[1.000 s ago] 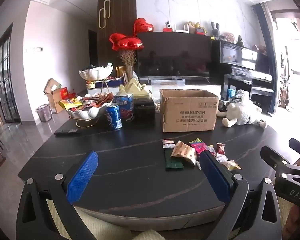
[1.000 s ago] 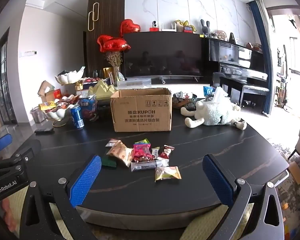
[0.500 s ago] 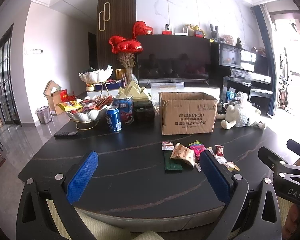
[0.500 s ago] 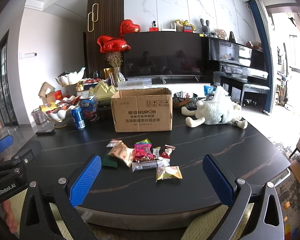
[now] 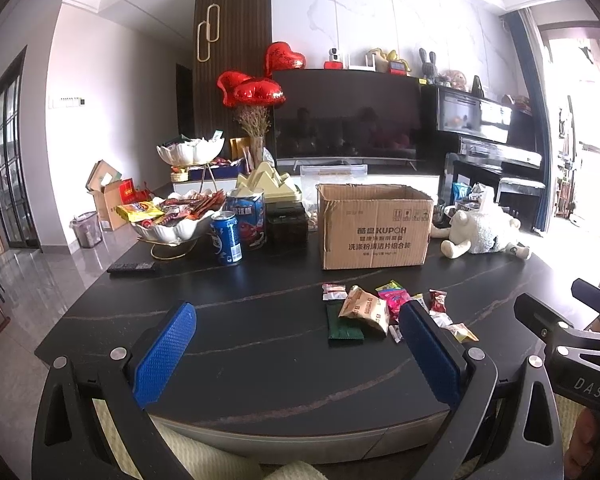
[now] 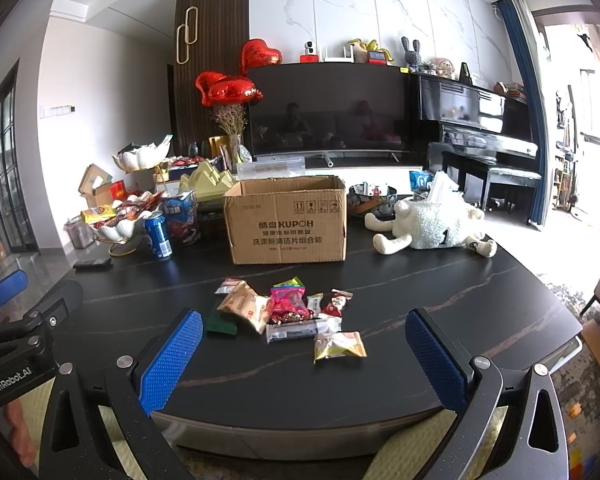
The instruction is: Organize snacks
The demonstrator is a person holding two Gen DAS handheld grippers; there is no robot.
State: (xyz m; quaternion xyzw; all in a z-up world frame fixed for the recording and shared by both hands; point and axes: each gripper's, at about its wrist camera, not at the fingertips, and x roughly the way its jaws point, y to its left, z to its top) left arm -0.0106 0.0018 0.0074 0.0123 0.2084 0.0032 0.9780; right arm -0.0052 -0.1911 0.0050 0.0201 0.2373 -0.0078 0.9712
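both grippers [image 5: 296,344] [image 6: 302,346] level, jaws apart

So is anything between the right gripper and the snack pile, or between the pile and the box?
Nothing visible. The right gripper is open with bare table up to the snack pile, and the open box stands just behind it.
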